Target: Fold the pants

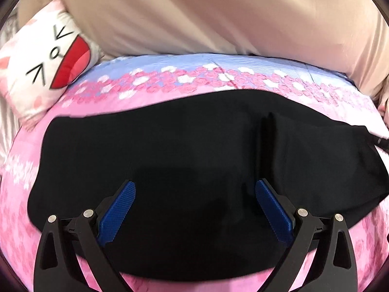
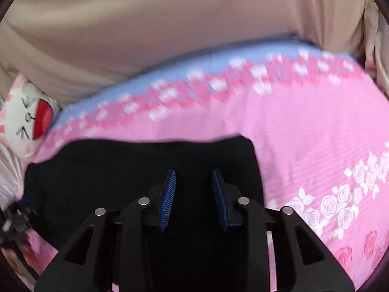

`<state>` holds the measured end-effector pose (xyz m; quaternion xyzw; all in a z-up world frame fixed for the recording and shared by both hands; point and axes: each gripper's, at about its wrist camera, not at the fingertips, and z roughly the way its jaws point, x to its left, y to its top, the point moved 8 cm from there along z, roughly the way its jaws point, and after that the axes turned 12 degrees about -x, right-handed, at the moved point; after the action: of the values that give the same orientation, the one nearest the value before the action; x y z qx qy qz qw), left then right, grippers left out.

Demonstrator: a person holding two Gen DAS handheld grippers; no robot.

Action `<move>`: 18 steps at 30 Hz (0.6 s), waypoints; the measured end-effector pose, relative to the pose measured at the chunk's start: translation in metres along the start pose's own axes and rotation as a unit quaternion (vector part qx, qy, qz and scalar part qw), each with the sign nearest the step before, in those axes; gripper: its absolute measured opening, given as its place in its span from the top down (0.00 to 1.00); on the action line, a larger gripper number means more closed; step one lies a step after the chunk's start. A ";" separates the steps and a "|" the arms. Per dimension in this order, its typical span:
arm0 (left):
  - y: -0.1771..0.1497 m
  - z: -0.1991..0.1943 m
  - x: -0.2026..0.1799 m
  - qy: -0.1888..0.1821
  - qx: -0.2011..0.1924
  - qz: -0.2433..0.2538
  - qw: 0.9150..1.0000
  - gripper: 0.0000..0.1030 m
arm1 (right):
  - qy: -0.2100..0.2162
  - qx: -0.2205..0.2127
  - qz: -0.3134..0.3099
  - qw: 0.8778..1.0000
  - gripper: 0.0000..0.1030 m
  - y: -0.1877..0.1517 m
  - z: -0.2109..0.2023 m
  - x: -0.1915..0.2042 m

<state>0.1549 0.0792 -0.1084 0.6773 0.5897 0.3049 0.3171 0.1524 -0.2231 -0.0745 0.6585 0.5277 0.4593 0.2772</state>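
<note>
Black pants lie flat on a pink floral bed sheet, with a folded layer on their right part. My left gripper hovers over the pants with its blue pads wide apart and nothing between them. In the right wrist view the pants fill the lower left, their right edge ending on the sheet. My right gripper is over the pants near that edge, its jaws partly open with a clear gap and nothing held.
A white cat-face pillow lies at the far left of the bed; it also shows in the right wrist view. A beige quilt is heaped along the far side. The other gripper's parts show at the left edge.
</note>
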 end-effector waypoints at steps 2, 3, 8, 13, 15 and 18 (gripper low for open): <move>-0.010 -0.012 0.020 0.014 -0.003 -0.015 1.000 0.05 | 0.040 0.011 -0.046 0.998 0.69 -0.001 0.001 0.048; -0.017 -0.019 0.038 0.028 -0.004 -0.025 0.999 0.05 | 0.058 0.016 -0.073 0.995 0.68 -0.004 0.002 0.074; -0.048 -0.052 0.131 0.133 0.010 -0.051 0.990 0.05 | 0.176 0.044 -0.215 0.960 0.66 -0.042 0.013 0.238; -0.078 -0.076 0.220 0.205 0.030 -0.105 0.973 0.05 | 0.228 0.008 -0.379 0.897 0.21 -0.103 0.007 0.380; -0.091 -0.083 0.247 0.226 0.041 -0.125 0.965 0.05 | 0.246 -0.008 -0.431 0.868 0.21 -0.127 0.000 0.417; -0.103 -0.091 0.272 0.236 0.045 -0.143 0.960 0.05 | 0.238 -0.035 -0.506 0.828 0.27 -0.159 0.012 0.459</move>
<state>0.0534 0.3658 -0.1233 0.5082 0.7518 0.3806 0.1779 0.1027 0.2604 -0.0711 0.1591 0.8201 0.4157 0.3597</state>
